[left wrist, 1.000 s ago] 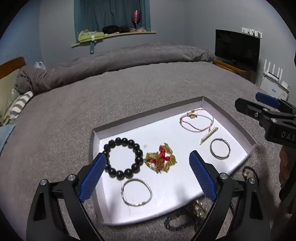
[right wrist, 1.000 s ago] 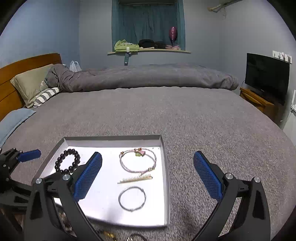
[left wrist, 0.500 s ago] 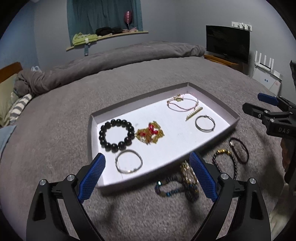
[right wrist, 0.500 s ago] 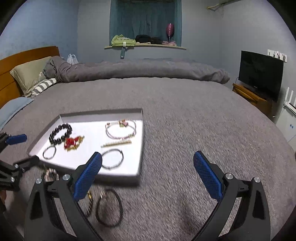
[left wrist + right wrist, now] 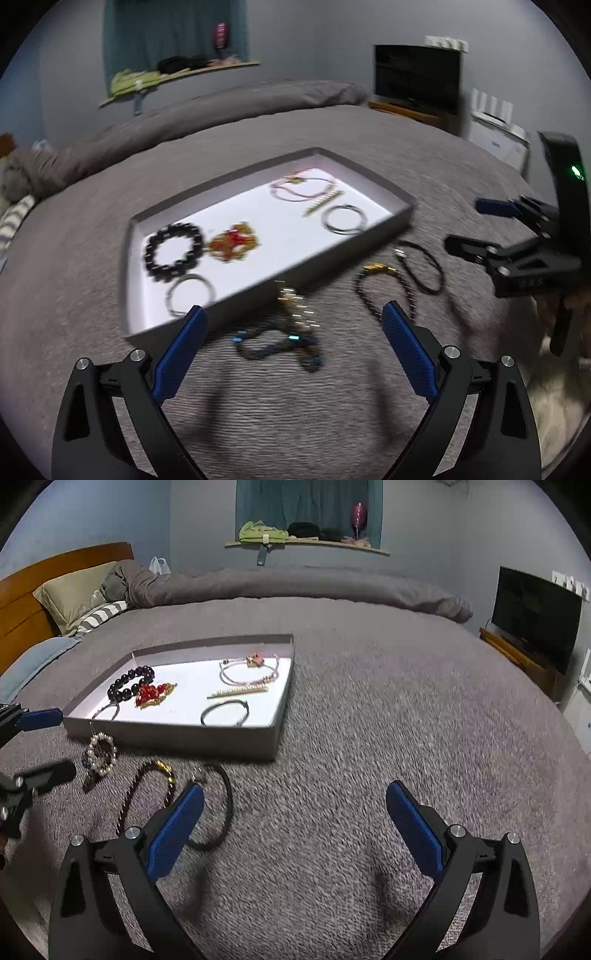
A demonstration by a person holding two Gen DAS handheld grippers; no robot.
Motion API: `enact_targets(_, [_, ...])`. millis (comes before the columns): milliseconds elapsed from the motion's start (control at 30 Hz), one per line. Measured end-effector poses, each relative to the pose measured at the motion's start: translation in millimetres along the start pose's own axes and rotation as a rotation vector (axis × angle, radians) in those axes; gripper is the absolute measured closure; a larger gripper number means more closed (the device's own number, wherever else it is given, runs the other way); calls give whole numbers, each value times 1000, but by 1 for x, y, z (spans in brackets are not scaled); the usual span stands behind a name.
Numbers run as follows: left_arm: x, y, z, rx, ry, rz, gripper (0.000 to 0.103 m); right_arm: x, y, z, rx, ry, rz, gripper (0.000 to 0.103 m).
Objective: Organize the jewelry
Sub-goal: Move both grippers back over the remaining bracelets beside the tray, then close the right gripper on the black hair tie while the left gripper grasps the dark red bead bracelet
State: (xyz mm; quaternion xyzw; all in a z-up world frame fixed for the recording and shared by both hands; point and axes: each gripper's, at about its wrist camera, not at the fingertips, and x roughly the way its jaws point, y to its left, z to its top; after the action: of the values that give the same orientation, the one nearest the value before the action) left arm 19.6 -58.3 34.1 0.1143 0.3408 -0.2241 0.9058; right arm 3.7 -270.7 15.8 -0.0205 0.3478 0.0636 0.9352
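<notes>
A shallow grey tray (image 5: 354, 243) (image 5: 221, 734) lies on the bed and holds a black bead bracelet (image 5: 173, 248) (image 5: 130, 684), a red and gold piece (image 5: 233, 242) (image 5: 153, 693), two silver bangles (image 5: 345, 218), a pink bracelet (image 5: 249, 668) and a gold bar clip (image 5: 238, 692). On the blanket in front of the tray lie a pearl bracelet (image 5: 101, 753), a dark bead strand with gold clasp (image 5: 384, 291) (image 5: 146, 794), a black cord loop (image 5: 424, 266) (image 5: 218, 805) and a blue bead strand (image 5: 277, 343). My left gripper (image 5: 291, 339) and right gripper (image 5: 295, 819) are open and empty above the blanket.
The grey blanket (image 5: 369, 701) covers the bed. Pillows (image 5: 70, 594) and a wooden headboard (image 5: 22, 605) are at the left. A rolled duvet (image 5: 295, 587) lies at the back. A TV (image 5: 535, 613) stands at the right.
Both grippers have pulled back from the tray toward the near edge of the bed. The loose jewelry in front of the tray has come into view. Both stay open.
</notes>
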Motion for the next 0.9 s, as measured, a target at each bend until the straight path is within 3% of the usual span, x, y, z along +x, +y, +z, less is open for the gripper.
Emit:
enact_targets(233, [2, -33, -7, 69, -3, -94, 6, 0, -2, -2, 17, 13, 63, 6])
enact_targets(300, [4, -39, -8, 93, 6, -87, 6, -1, 2, -2, -6, 8, 65, 12])
enact_targets(700, [10, -35, -10, 85, 26, -64, 7, 10, 32, -11, -131, 74, 128, 72])
enact_targets(800, [10, -35, -10, 87, 25, -61, 8, 15, 35, -14, -148, 94, 119, 79])
enact_targets(900, [11, -34, -10, 77, 21, -71, 8, 14, 32, -13, -144, 94, 93, 98])
